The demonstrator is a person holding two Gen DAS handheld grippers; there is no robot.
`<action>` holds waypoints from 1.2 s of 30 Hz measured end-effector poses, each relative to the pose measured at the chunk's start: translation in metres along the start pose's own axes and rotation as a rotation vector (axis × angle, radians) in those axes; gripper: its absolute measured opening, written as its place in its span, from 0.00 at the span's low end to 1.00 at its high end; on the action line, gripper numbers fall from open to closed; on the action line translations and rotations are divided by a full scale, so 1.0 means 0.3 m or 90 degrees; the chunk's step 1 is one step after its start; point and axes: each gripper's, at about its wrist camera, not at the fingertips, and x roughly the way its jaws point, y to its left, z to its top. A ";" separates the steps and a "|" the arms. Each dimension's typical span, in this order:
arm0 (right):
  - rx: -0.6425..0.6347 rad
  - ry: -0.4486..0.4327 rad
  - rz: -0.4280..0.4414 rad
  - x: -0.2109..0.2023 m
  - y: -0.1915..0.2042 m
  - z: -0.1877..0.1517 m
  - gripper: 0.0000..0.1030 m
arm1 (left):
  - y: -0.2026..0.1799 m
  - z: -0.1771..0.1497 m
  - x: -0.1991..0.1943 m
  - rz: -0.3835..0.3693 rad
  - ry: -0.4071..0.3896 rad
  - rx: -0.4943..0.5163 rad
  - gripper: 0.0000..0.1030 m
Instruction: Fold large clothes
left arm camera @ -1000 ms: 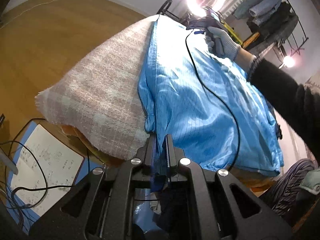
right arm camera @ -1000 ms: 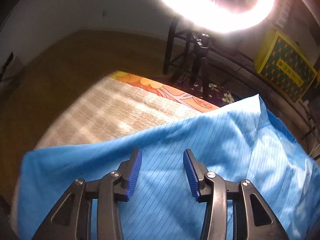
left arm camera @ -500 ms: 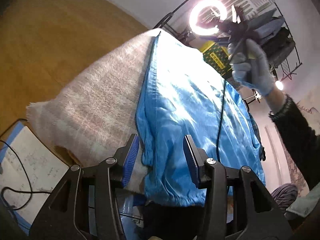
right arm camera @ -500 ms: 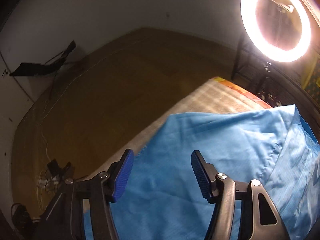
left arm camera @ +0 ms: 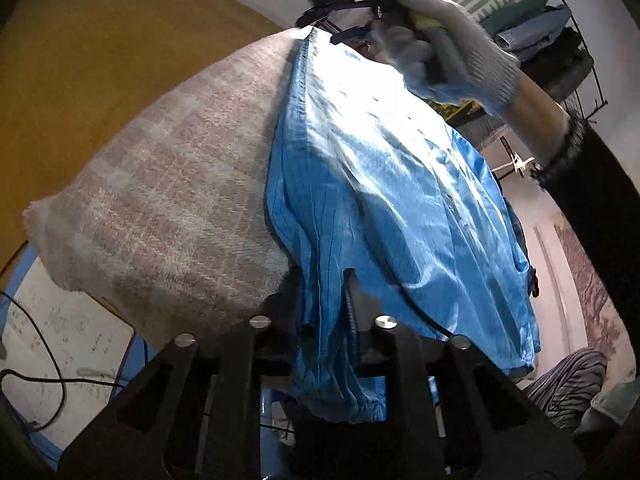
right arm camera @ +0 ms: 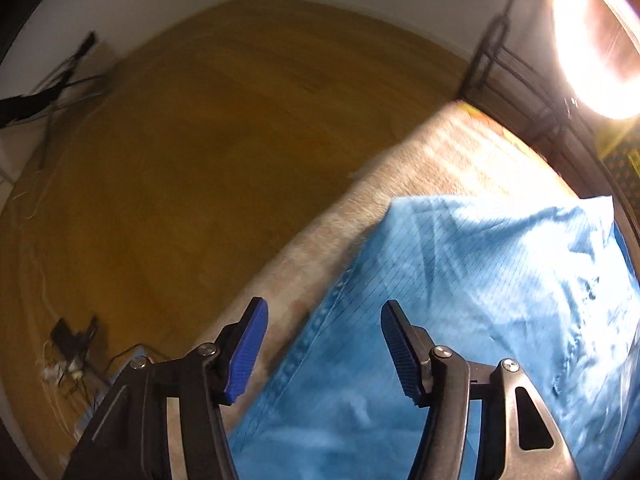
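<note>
The left hand-held gripper [left arm camera: 326, 300] has just closed its jaws again on the near hem of the blue striped garment [left arm camera: 384, 200], spread over the checked blanket [left arm camera: 168, 184]. Farther off, the right hand-held gripper [right arm camera: 324, 344] has swung to the garment's left edge, jaws apart, closing slightly around nothing: likely the next grasp for a fold.

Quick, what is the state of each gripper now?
Left gripper: just closed, shut on the light blue pinstriped fabric garment.
Right gripper: open, holding nothing.
</note>
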 end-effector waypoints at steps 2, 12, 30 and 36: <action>0.012 0.014 -0.021 0.042 0.000 0.011 0.56 | -0.014 -0.002 -0.002 0.005 -0.004 0.016 0.10; 0.015 0.035 -0.046 0.117 -0.010 0.024 0.58 | -0.059 0.005 -0.020 0.012 -0.020 0.060 0.07; 0.070 -0.027 0.004 0.075 -0.115 0.021 0.00 | -0.139 0.010 -0.070 0.021 -0.039 0.116 0.06; 0.139 -0.094 0.081 -0.023 -0.258 -0.050 0.00 | -0.217 0.017 -0.087 0.035 -0.025 0.161 0.06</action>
